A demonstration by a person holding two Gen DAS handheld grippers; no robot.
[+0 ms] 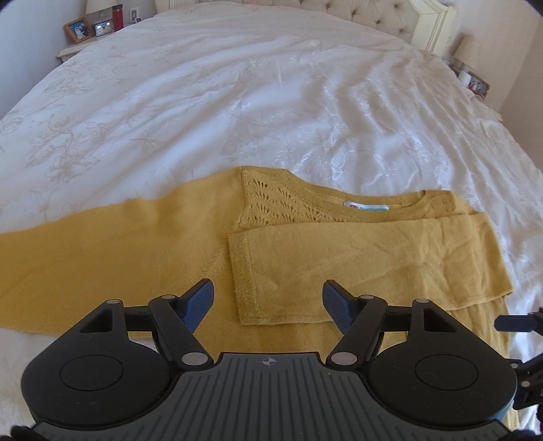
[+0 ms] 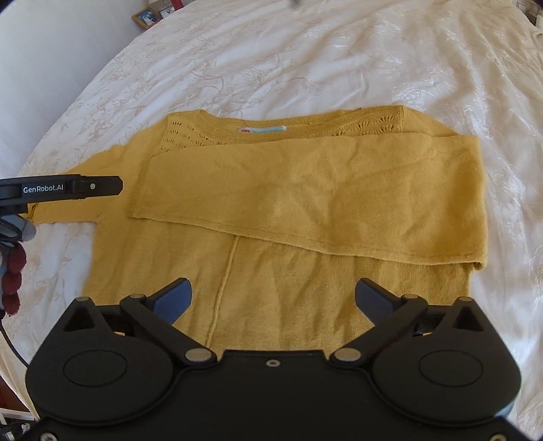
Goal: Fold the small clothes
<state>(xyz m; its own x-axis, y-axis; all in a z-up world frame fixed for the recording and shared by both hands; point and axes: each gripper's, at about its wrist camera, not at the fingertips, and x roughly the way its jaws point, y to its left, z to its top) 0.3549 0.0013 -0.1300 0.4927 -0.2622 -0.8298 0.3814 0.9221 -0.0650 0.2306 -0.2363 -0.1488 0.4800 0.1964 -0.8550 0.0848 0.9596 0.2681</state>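
**Left wrist: mustard sweater lying on white bedspread**

Left wrist view: the left gripper (image 1: 268, 303) is hovering released over the sweater (image 1: 163, 237), near its folded sleeve's cuff (image 1: 244, 271).

Right wrist view: the right gripper (image 2: 273, 300) is hanging spread wide, grasping nothing, above the sweater's (image 2: 278, 298) lower body on the bedspread (image 2: 271, 61).

A wide bed (image 1: 237, 101) fills the room, spread with a white flowered cover; a tufted headboard (image 1: 366, 13) stands behind; a nightstand (image 1: 73, 49) carries a framed photo (image 1: 78, 30); a lamp (image 1: 470, 49) stands opposite; daylight falls across.
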